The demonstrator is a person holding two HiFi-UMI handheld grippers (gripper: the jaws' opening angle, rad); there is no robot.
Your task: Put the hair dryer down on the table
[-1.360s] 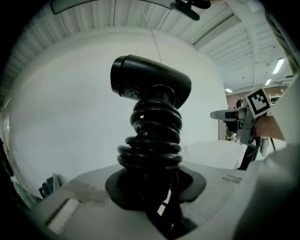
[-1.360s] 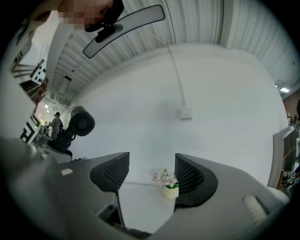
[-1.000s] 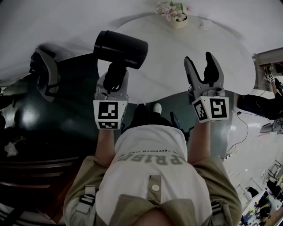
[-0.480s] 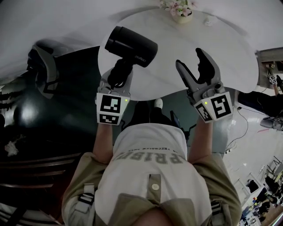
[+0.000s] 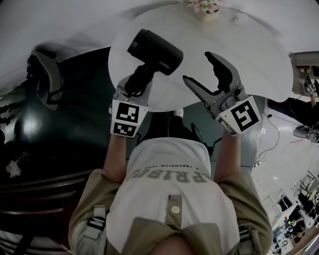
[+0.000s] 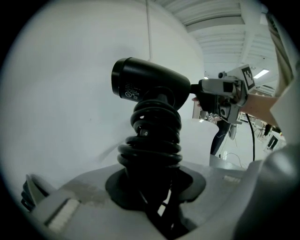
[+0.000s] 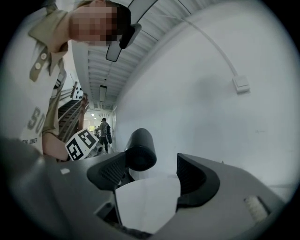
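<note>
The black hair dryer (image 5: 154,45) hangs over the near left part of the round white table (image 5: 249,60), its barrel lying crosswise. My left gripper (image 5: 135,85) is shut on its handle, which has the black cord wound around it (image 6: 152,136). In the left gripper view the dryer's body (image 6: 150,82) stands above the jaws. My right gripper (image 5: 198,67) is just right of the dryer and turned toward it. Its jaws are opening, with nothing between them. In the right gripper view the barrel (image 7: 140,150) shows just beyond the left jaw.
A small pot of flowers (image 5: 206,7) and a small white object (image 5: 239,19) stand at the table's far edge. A dark chair (image 5: 47,82) stands on the dark floor to the left. Cables (image 5: 271,144) lie on the floor at right. A person (image 7: 103,129) stands far down the hall.
Both grippers have moved forward over the table. The dryer came right and tilted with the left gripper. The right gripper swung left toward the dryer and its jaws widened.
</note>
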